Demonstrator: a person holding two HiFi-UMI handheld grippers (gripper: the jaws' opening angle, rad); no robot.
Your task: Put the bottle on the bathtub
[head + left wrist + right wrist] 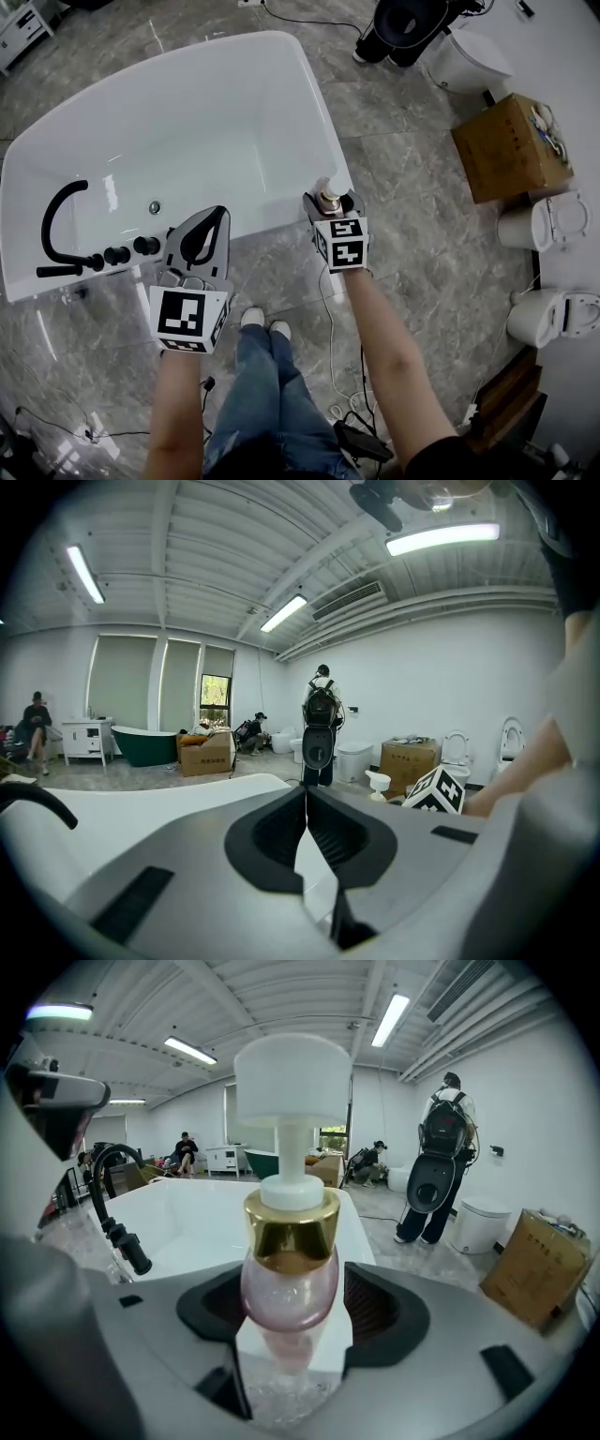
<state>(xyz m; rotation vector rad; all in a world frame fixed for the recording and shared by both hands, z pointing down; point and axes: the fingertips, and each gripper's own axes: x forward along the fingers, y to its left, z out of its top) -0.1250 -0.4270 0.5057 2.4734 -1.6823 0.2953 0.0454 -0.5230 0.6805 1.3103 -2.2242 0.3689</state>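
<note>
A pink pump bottle (289, 1283) with a gold collar and white pump head stands upright between the jaws of my right gripper (292, 1312), which is shut on it. In the head view the bottle (328, 196) and the right gripper (330, 202) hover at the near right rim of the white bathtub (309, 103). My left gripper (208, 230) is over the tub's near rim beside the black taps, its jaws shut with nothing between them. In the left gripper view the left gripper (306, 810) shows its pads pressed together.
A black faucet (56, 220) and knobs (131, 249) sit on the tub's near left rim. A cardboard box (511, 145) and toilets (548, 223) stand to the right. Cables (347, 412) lie on the marble floor by the person's feet. People stand far off (442, 1162).
</note>
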